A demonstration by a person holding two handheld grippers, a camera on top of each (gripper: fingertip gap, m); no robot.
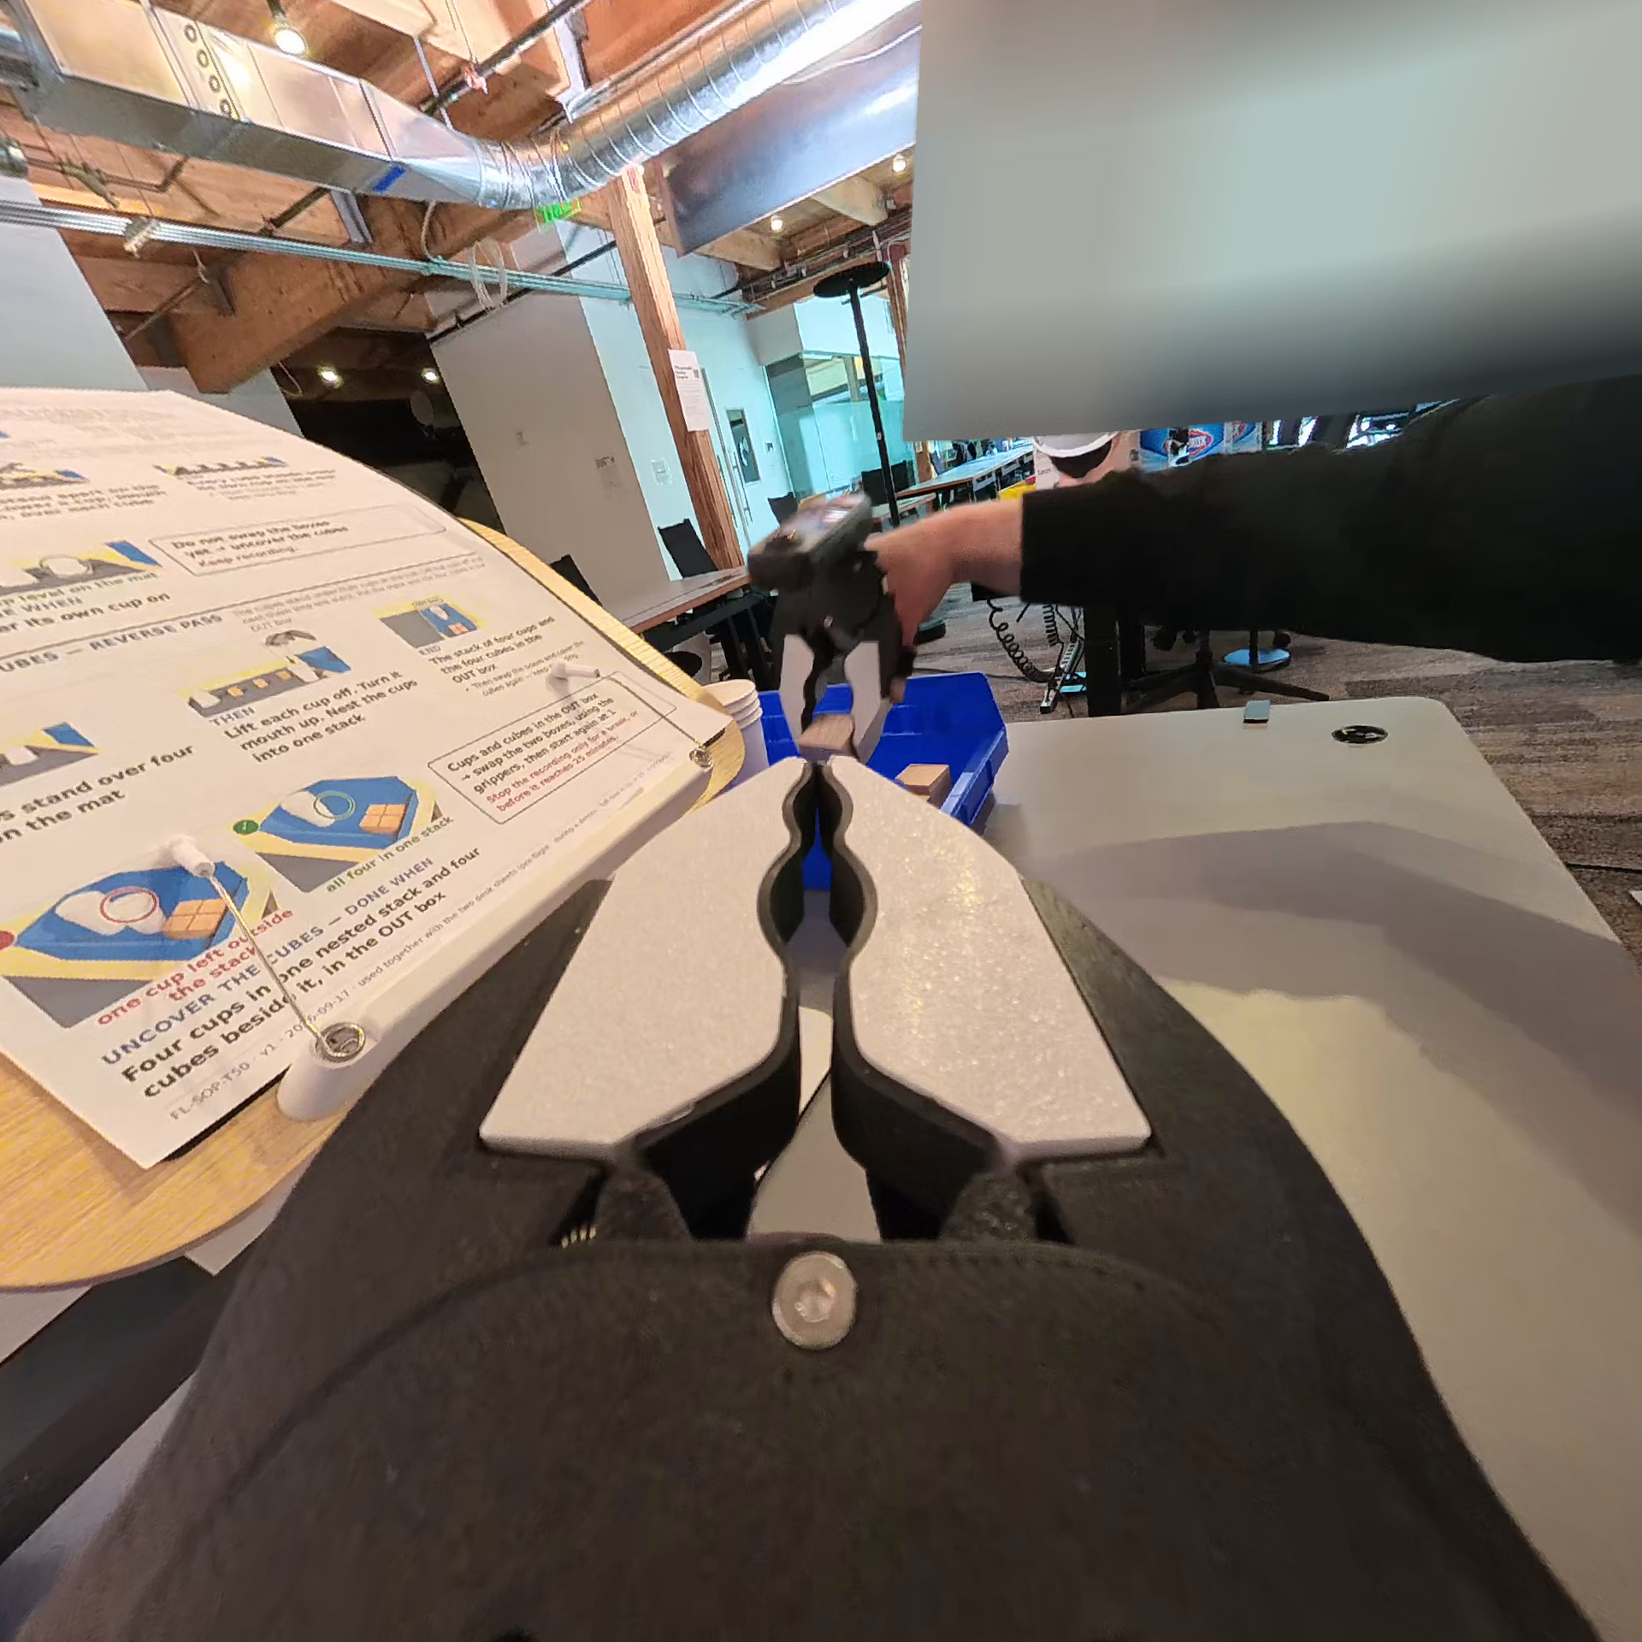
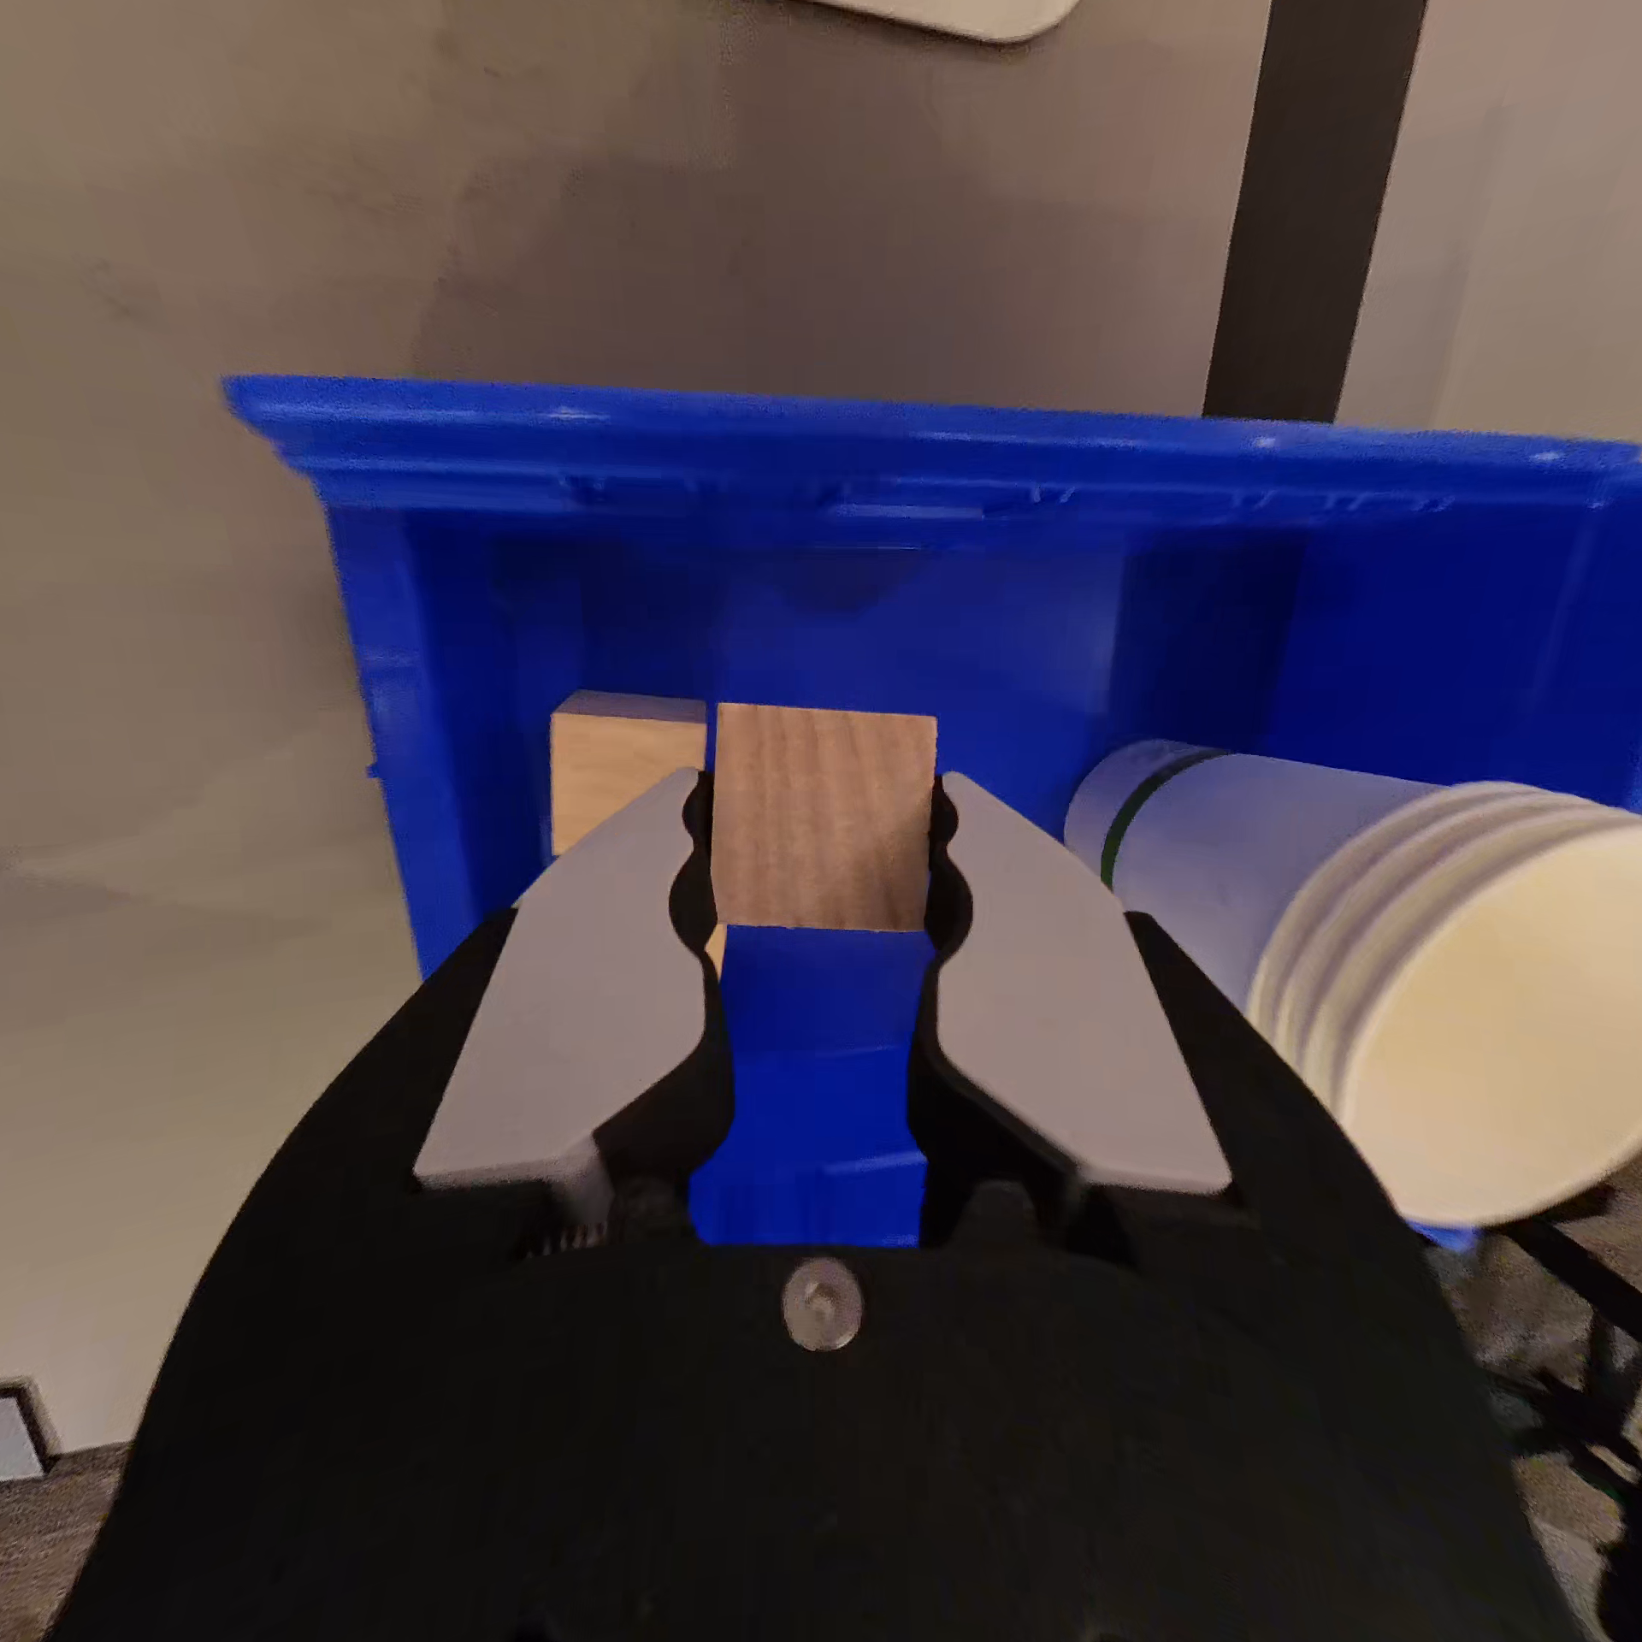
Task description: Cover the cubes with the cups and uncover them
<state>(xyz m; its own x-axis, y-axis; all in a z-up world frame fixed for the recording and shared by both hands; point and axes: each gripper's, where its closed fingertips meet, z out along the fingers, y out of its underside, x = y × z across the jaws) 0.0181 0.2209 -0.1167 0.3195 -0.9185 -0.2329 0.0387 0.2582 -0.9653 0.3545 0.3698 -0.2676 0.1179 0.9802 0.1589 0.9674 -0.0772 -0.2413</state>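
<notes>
My right gripper (image 2: 822,791) is shut on a dark wooden cube (image 2: 824,813) and holds it over the blue bin (image 2: 888,462). A lighter wooden cube (image 2: 613,764) lies in the bin to its left. A nested stack of white paper cups (image 2: 1333,933) stands in the bin at the right. In the left wrist view my left gripper (image 1: 817,777) is shut and empty above the grey table (image 1: 1244,888). Beyond it the right gripper (image 1: 831,711) holds the dark cube (image 1: 826,737) above the blue bin (image 1: 960,737), where a light cube (image 1: 924,782) lies. The cup stack (image 1: 742,711) shows behind the sheet.
A printed instruction sheet (image 1: 267,711) is clipped on a round wooden board (image 1: 107,1199) at the left. A person's hand and dark sleeve (image 1: 1288,551) reach in from the right. A black post (image 2: 1306,204) stands beyond the bin.
</notes>
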